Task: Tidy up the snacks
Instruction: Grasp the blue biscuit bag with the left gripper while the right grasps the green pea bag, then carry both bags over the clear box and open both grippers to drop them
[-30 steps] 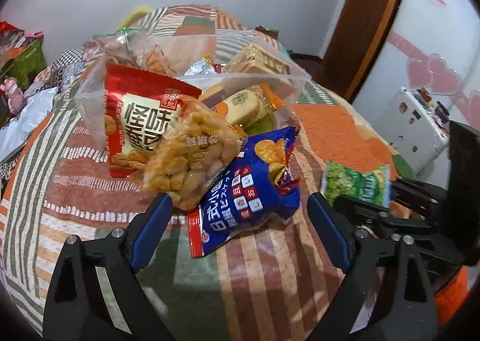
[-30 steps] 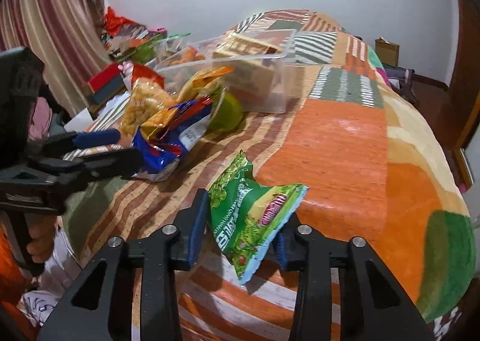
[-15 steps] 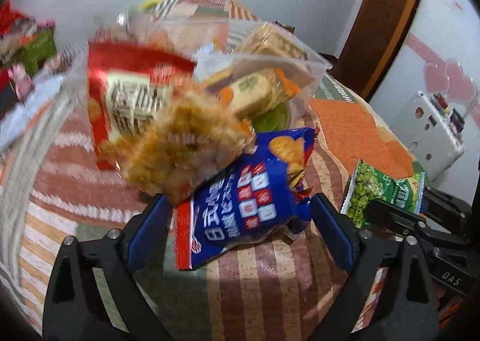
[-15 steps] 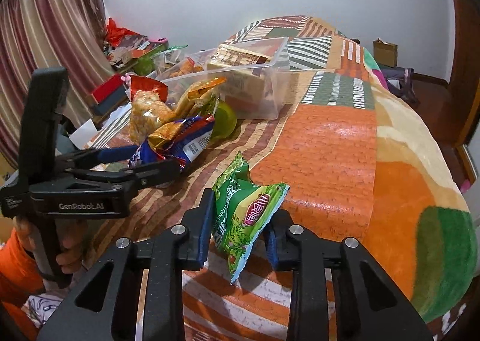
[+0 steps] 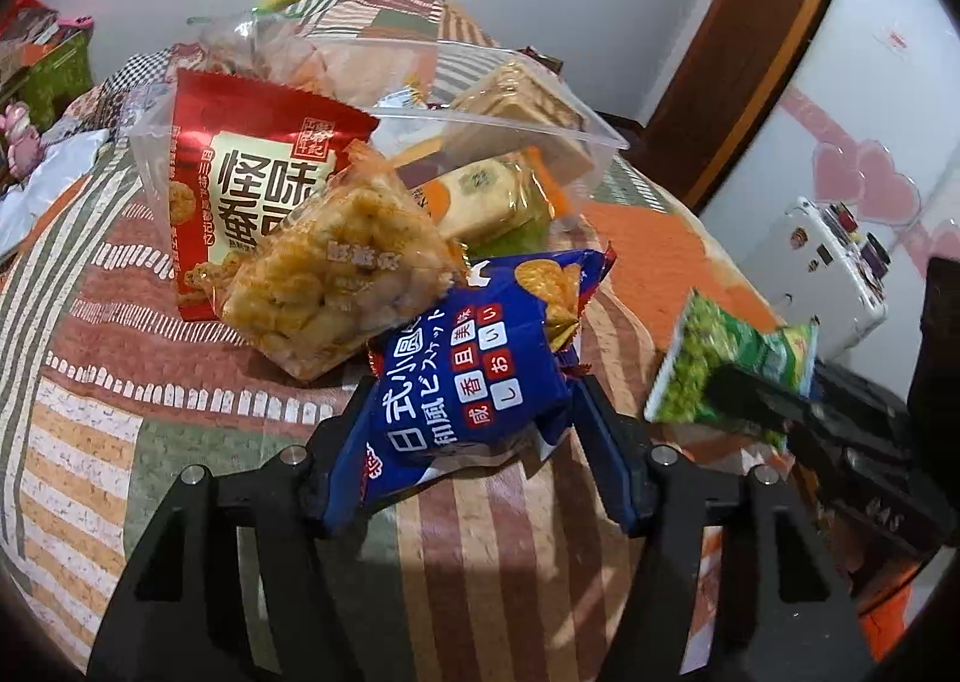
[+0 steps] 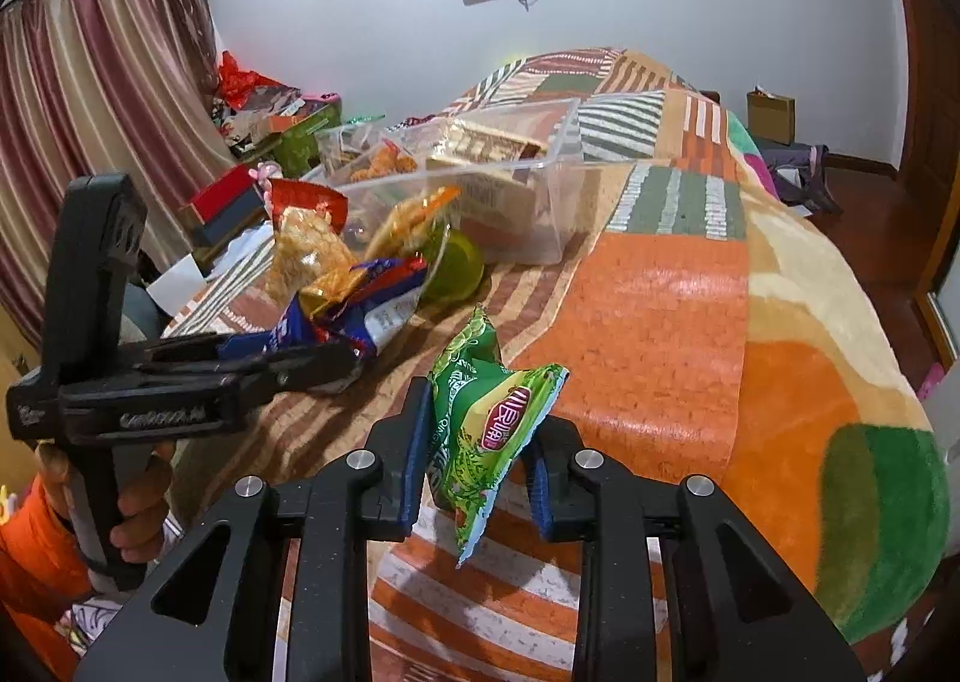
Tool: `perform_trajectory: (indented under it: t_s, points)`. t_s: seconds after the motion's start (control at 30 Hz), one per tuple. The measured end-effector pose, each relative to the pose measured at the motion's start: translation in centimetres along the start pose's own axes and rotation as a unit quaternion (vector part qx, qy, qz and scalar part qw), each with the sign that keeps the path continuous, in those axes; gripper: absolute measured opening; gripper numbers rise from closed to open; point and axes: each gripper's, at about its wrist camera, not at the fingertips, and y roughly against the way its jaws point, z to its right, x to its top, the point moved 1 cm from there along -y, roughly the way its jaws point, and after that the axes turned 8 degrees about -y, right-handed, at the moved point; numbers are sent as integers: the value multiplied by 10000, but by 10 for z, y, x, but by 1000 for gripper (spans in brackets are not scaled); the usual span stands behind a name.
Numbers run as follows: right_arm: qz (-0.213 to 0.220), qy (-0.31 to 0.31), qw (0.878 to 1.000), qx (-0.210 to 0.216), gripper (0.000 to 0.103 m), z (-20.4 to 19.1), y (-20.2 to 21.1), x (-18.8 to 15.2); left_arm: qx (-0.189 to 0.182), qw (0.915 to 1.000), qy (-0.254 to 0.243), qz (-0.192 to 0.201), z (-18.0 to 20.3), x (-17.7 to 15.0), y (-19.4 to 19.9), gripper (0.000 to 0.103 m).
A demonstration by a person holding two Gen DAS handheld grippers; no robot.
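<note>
A blue biscuit packet [image 5: 474, 370] lies on the striped bedcover between the pads of my left gripper [image 5: 474, 424]. Its jaws are closing and both pads press the packet's sides. My right gripper [image 6: 480, 442] is shut on a green pea-snack packet [image 6: 492, 412], which stands upright between the pads, just above the cover. The left wrist view shows that green packet [image 5: 720, 358] to the right. Behind the blue packet are a clear bag of fried snacks [image 5: 336, 274], a red packet [image 5: 258, 172] and a clear plastic box [image 5: 510, 120] holding more snacks.
A green cup [image 6: 459, 268] lies beside the box [image 6: 540, 190]. Boxes and bags are piled by the curtain [image 6: 90, 99] at the left. A white appliance [image 5: 822, 268] stands beside the bed. The orange bedcover [image 6: 660, 322] stretches out to the right.
My left gripper's jaws have come in from wide apart onto the blue packet. The right gripper's pads have tightened on the green packet, which now stands more upright.
</note>
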Motion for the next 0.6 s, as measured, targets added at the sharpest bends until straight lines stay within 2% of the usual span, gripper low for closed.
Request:
perform_trajectory:
  t_s: [0.27, 0.6]
  points:
    - [197, -62, 9998, 63, 25, -5, 4, 13, -39, 9998, -99, 186, 6, -8, 25, 62]
    - [531, 39, 9985, 154, 25, -16, 11, 36, 295, 9938, -319, 1022, 10, 11, 78, 62]
